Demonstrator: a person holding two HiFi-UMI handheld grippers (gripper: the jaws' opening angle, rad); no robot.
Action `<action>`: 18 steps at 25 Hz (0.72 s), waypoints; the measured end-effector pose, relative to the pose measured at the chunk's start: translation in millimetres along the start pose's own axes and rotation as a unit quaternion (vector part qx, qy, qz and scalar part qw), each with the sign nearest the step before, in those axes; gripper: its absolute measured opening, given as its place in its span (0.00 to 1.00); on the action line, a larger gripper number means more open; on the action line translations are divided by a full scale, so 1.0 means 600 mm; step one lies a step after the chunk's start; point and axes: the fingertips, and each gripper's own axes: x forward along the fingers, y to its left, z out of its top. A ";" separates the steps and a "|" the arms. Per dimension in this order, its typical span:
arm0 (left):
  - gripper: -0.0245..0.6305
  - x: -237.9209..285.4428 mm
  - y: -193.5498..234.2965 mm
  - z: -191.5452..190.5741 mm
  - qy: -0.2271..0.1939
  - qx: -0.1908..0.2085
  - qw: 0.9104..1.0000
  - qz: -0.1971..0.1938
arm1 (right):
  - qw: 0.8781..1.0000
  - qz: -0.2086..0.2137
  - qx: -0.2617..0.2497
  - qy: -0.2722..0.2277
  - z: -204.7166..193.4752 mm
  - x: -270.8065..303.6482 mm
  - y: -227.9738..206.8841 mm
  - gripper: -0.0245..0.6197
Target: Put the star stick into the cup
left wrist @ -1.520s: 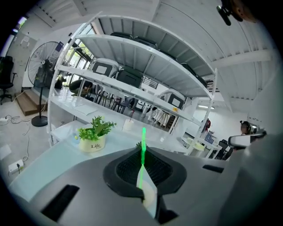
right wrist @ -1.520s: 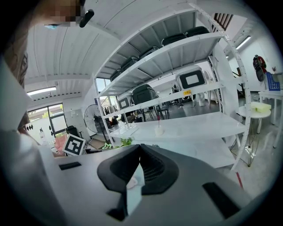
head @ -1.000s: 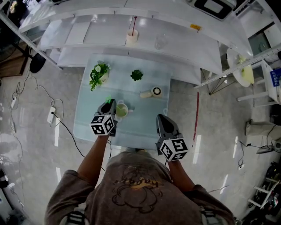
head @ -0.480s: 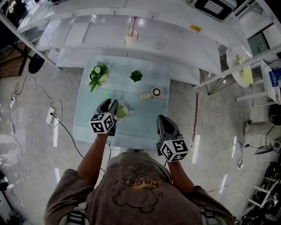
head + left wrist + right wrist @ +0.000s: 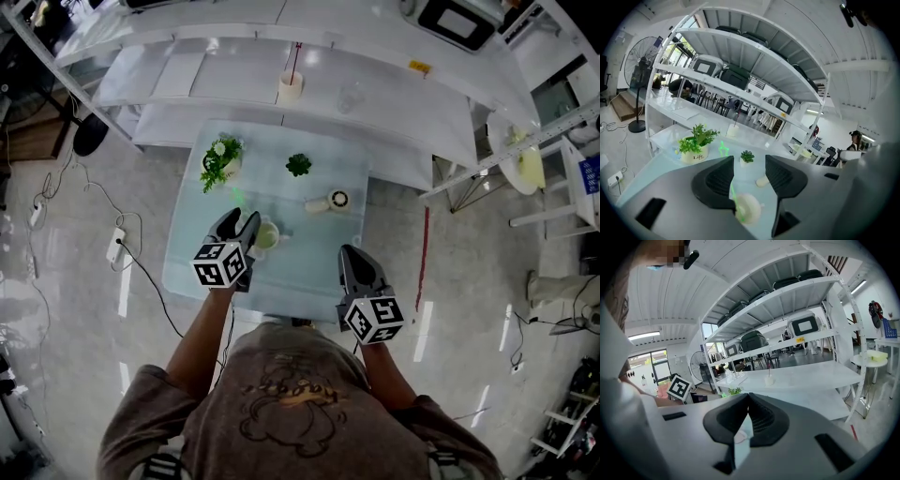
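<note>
Opening now, left gripper [image 5: 749, 164] has its jaws well apart w/ the star stick [image 5: 724, 150] between them, not gripped; stem runs right by the left pad [image 5: 715, 178], contact can't be told. Stick leans in the cup [image 5: 749, 208] on the table [image 5: 187, 253], lower end lost in blur inside the cup. Head view gives only a faint green smear for the star. Right gripper [image 5: 748, 401] is clenched on nothing over the table's near right corner; cup is outside its view

A leafy potted plant [image 5: 219, 161], a small succulent [image 5: 298, 165] and a white cylinder [image 5: 328, 201] lying sideways are being borne by the glass table [image 5: 300, 277]. A straw-fitted cup [image 5: 291, 86] and a clear glass [image 5: 348, 96] are being kept on the white shelf [image 5: 412, 108] behind.
</note>
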 end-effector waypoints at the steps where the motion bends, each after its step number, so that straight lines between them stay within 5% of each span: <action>1: 0.36 -0.012 -0.008 0.009 -0.007 0.002 1.000 -0.002 | 1.000 0.004 -0.002 -0.003 0.002 -0.003 0.003 0.05; 18: 0.36 -0.220 -0.156 0.094 -0.106 0.074 0.991 -0.021 | 0.998 0.028 -0.042 -0.045 0.047 -0.084 0.019 0.04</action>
